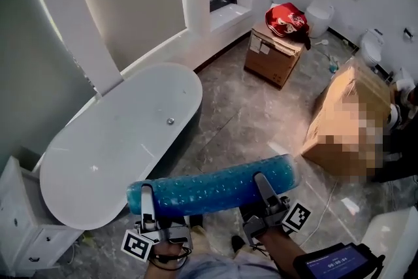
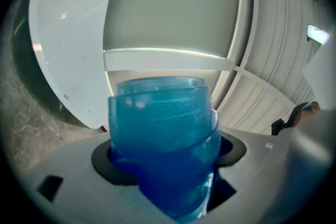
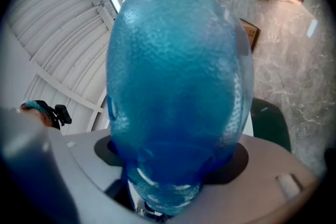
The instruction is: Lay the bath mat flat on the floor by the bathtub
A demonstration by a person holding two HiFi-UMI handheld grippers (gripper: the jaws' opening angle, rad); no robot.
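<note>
The bath mat [image 1: 215, 187] is rolled into a long blue tube and held level in the air, above the grey stone floor [image 1: 241, 117] and just off the near end of the white bathtub [image 1: 189, 85]. The left gripper [image 1: 147, 200] pinches it close to its left end and the right gripper [image 1: 262, 185] takes it nearer its right end. In both gripper views the roll fills the gap, with the fingers [image 1: 264, 193] pressed against it from either side. The mat looks like soft, translucent, pebbled plastic. It is probably light, limp once unrolled, and rather slick, and the coil may want to spring open or sag between the two holds. For laying it flat, a hold on the free outer edge at both corners should serve better than squeezing the whole roll, so the rest can drop and uncurl along the tub's side. Cardboard boxes [image 1: 273, 54] stand well apart across the room.
</note>
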